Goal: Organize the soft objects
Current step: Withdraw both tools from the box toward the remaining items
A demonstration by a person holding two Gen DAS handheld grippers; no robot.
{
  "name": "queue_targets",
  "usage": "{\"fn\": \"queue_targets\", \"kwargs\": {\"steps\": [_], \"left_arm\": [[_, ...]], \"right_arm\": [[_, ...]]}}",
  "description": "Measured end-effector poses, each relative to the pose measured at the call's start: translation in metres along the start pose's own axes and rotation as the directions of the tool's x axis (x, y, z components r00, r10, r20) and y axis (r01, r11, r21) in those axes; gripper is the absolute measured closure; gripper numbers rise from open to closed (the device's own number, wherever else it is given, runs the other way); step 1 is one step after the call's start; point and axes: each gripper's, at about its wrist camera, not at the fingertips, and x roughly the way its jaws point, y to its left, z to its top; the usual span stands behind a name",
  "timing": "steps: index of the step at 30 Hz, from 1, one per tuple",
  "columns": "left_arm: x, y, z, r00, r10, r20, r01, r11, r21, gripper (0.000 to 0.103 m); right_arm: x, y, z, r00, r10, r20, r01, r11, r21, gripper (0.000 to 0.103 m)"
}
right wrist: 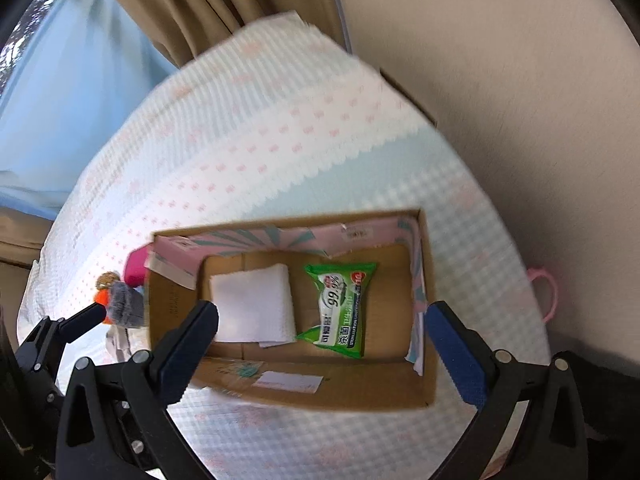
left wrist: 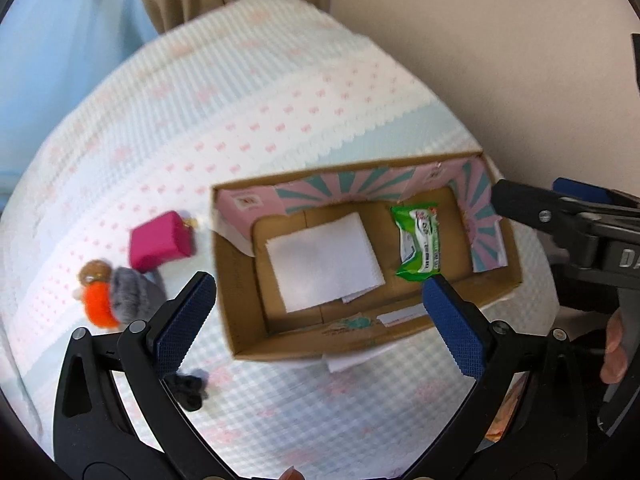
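Open brown cardboard box [left wrist: 240,300] with pink-and-teal printed inner flaps, set near the right edge of the quilted pastel table [left wrist: 280,120]. Inside, lying flat and side by side: folded white cloth [left wrist: 324,260] and green plastic pack of wet wipes [left wrist: 418,246]. Left of the box on the table, still to sort: magenta soft block [left wrist: 160,242], grey-and-orange plush toy [left wrist: 116,296], small dark fuzzy piece [left wrist: 188,390]. Left claw [left wrist: 320,328] wide apart, nothing between the pads; right claw [right wrist: 320,344] likewise apart and empty, above the box. Plush probably light and squashy, best pinched across the body; magenta block likely gives, so across its short sides.
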Motion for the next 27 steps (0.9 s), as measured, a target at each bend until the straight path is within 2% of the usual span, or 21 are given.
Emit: {"fn": "queue_targets", "kwargs": {"steps": [6, 11, 14, 18, 24, 27], "left_arm": [[-0.081, 0.021, -0.017, 0.990, -0.006, 0.138, 0.009, 1.000, -0.021, 0.000], [-0.154, 0.054, -0.039, 0.960, 0.015, 0.281, 0.000, 0.999, -0.051, 0.000], [-0.192, 0.078, -0.058, 0.939, 0.041, 0.343, -0.017, 0.997, -0.073, 0.000], [-0.236, 0.118, -0.093, 0.909, 0.063, 0.412, -0.018, 0.993, -0.113, 0.000], [-0.272, 0.178, -0.141, 0.881, 0.112, 0.460, -0.035, 0.984, -0.174, 0.000], [-0.282, 0.210, -0.165, 0.868, 0.152, 0.473, -0.065, 0.979, -0.195, 0.000]], "right_arm": [[-0.081, 0.041, -0.015, 0.988, -0.030, 0.154, 0.038, 0.998, -0.051, 0.000], [-0.140, 0.081, -0.040, 0.962, -0.009, 0.274, 0.029, 0.997, -0.069, 0.000], [-0.169, 0.111, -0.062, 0.934, -0.024, 0.356, 0.059, 0.994, -0.089, 0.000], [-0.192, 0.143, -0.091, 0.905, -0.038, 0.425, 0.087, 0.992, -0.096, 0.000], [-0.209, 0.195, -0.131, 0.868, -0.043, 0.495, 0.119, 0.985, -0.122, 0.000], [-0.213, 0.217, -0.151, 0.838, -0.048, 0.544, 0.134, 0.984, -0.120, 0.000]]}}
